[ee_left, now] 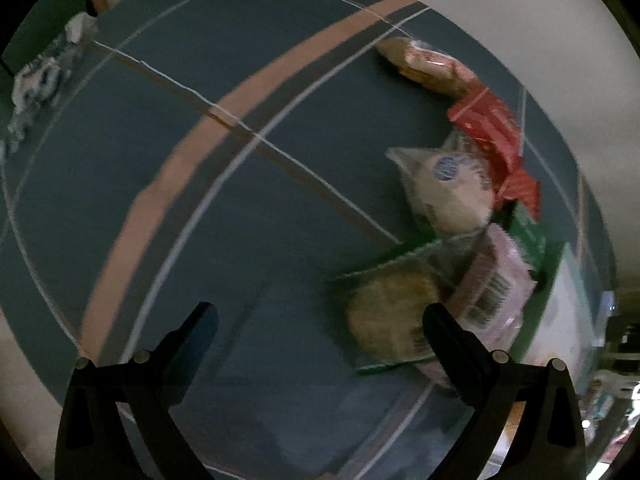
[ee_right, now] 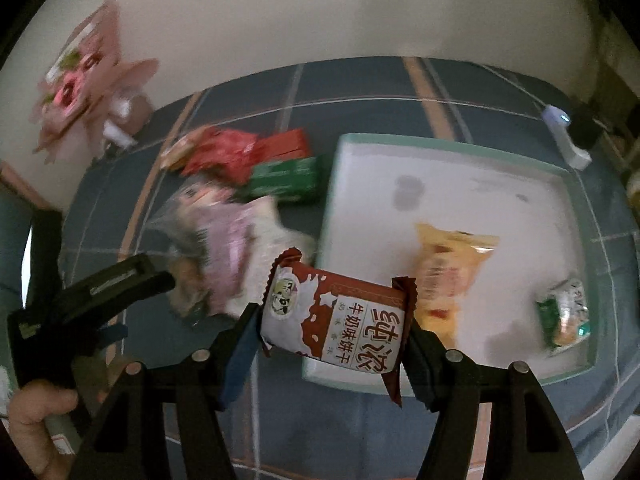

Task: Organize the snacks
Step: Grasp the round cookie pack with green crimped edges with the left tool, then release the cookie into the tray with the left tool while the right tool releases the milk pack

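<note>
Clamped endwise between the right gripper (ee_right: pixel 332 334) pads: a brown and white biscuit packet (ee_right: pixel 336 320), glossy pillow-shaped film with crimped, saw-toothed ends, printed with a milk-splash pattern, a round cartoon badge and large Chinese characters. Held in the air, tilted, above the near left corner of the tray (ee_right: pixel 520 184), overlapping its near rim in the right wrist view.

Tray: shallow, rectangular, pale matte floor with a raised green rim. Inside, near its middle, a yellow-orange crinkled packet (ee_right: pixel 448 276); toward the near right corner, a small green and white packet (ee_right: pixel 564 312). Rest of the tray floor bare, with plenty of room along the far side.

Underneath everything, a blue tablecloth (ee_left: pixel 200 208) with thin white lines and broad tan bands, soft and flat. Just left of the tray, a loose heap: red foil packets (ee_right: pixel 224 152), a green box (ee_right: pixel 284 178), a lilac packet (ee_right: pixel 236 248) and clear-wrapped round pastries (ee_left: pixel 392 312), blurred and overlapping. Open cloth on the near side of the heap and across the whole left part of the table.

Left gripper (ee_left: pixel 320 320) spread wide, nothing between the black fingers, hanging over bare cloth beside the heap, gripped at the handle by a hand (ee_right: pixel 36 424). At the far right corner of the table, a white device (ee_right: pixel 564 136) with a lit spot.
</note>
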{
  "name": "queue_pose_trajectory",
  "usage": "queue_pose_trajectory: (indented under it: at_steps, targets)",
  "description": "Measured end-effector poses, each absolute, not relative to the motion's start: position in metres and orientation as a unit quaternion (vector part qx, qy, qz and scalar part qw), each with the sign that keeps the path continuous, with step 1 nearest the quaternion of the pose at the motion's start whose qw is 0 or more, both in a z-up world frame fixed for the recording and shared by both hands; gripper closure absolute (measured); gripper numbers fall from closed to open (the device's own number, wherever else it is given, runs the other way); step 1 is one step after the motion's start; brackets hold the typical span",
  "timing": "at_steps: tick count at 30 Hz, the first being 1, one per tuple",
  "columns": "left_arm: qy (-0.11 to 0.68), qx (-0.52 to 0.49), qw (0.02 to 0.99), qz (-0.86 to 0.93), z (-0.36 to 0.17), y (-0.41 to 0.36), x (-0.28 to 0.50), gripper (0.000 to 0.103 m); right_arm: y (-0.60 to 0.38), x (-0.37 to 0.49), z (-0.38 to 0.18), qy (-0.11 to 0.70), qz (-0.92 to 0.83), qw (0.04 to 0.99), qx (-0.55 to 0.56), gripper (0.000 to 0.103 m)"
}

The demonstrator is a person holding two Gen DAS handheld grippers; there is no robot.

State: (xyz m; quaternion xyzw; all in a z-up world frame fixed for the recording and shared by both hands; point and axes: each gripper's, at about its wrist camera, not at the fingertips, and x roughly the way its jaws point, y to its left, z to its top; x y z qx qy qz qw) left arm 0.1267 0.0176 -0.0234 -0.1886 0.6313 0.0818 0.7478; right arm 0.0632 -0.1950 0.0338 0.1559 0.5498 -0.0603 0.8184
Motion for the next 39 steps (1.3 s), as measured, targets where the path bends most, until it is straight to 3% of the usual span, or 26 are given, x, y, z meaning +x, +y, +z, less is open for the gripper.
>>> queue_pose_trajectory:
  at_steps: [5, 11, 12, 29, 39]
  targets:
    - [0.622, -0.199, 0.755, 0.061, -0.023, -0.004, 0.123, 0.003, -0.231, 0.056, 0.032, 0.545, -0.088, 0.813, 0.183, 0.035]
    - [0.622, -0.216, 0.750, 0.051, -0.031, -0.020, 0.122, 0.039, -0.247, 0.051, 0.034, 0.541, -0.096, 0.812, 0.194, 0.035]
    - [0.623, -0.220, 0.749, 0.050, -0.036, -0.015, 0.122, 0.050, -0.248, 0.050, 0.034, 0.541, -0.097, 0.812, 0.196, 0.035]
    - [0.554, -0.222, 0.801, 0.036, 0.030, -0.019, 0.118, 0.052, -0.281, 0.043, 0.021, 0.540, -0.112, 0.796, 0.248, 0.035]
    - [0.572, -0.144, 0.805, -0.068, 0.024, -0.118, 0.122, 0.051, -0.363, 0.019, 0.007, 0.528, -0.178, 0.774, 0.301, 0.035]
